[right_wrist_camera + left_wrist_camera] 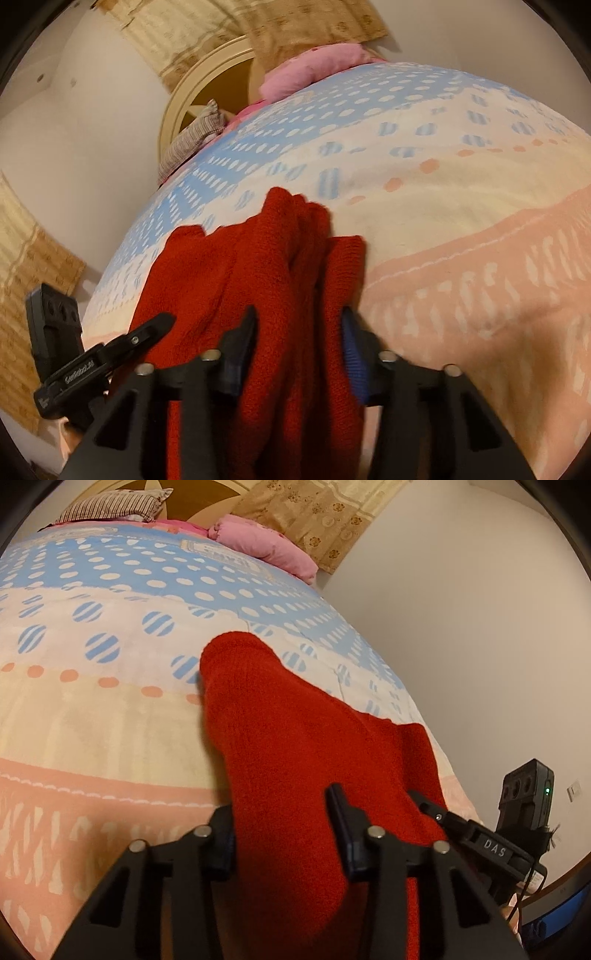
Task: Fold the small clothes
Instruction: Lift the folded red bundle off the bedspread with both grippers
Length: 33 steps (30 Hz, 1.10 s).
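Observation:
A red knitted garment [288,746] lies stretched over the patterned bedspread [92,716] and runs back between the fingers of my left gripper [282,827], which is shut on it. In the right wrist view the same red garment [266,266] is bunched in folds, and my right gripper [299,343] is shut on it. The other gripper shows at the right edge of the left wrist view [476,834] and at the left edge of the right wrist view [110,350], close beside the cloth.
A pink quilt [266,546] and a striped pillow [110,506] lie at the head of the bed. A white wall [480,627] stands past the bed's right edge. A floral curtain [33,266] hangs at the left.

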Motion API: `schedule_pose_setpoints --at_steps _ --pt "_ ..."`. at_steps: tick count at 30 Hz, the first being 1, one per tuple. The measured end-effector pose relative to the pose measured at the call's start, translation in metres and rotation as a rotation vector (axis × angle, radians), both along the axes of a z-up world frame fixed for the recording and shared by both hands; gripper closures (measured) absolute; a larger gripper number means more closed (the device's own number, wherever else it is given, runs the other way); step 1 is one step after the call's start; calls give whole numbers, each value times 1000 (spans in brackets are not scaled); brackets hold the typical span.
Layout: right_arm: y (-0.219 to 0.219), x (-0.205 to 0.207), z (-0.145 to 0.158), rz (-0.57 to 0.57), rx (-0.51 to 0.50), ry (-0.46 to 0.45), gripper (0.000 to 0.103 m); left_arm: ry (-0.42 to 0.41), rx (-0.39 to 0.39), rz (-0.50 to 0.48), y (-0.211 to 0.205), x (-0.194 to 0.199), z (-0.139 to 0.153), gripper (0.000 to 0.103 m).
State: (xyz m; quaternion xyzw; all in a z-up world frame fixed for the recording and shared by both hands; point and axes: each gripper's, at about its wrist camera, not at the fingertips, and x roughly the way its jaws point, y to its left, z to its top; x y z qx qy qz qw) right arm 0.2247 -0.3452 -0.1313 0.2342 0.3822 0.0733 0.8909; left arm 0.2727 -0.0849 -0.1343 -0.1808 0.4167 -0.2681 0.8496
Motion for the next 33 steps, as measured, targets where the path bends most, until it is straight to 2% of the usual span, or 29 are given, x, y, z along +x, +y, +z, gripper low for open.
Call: schedule_pose_setpoints --at_steps 8,14,19,24,29,33 --pt "18 -9 13 -50 -139 -23 73 -32 -3 10 3 -4 4 71" --pt "38 -38 39 -116 -226 -55 75 -88 56 -17 0 -26 21 74" --pt "48 -78 71 -126 -230 -96 75 -147 109 -29 -1 -62 44 75" --pt "69 -126 99 -148 -257 -121 76 -163 85 -44 8 -96 70 75" --pt "81 -173 127 -161 -237 -176 78 -234 86 -61 17 -137 100 75" --pt "94 -213 145 -193 -254 -223 79 -254 71 -70 20 -156 116 77"
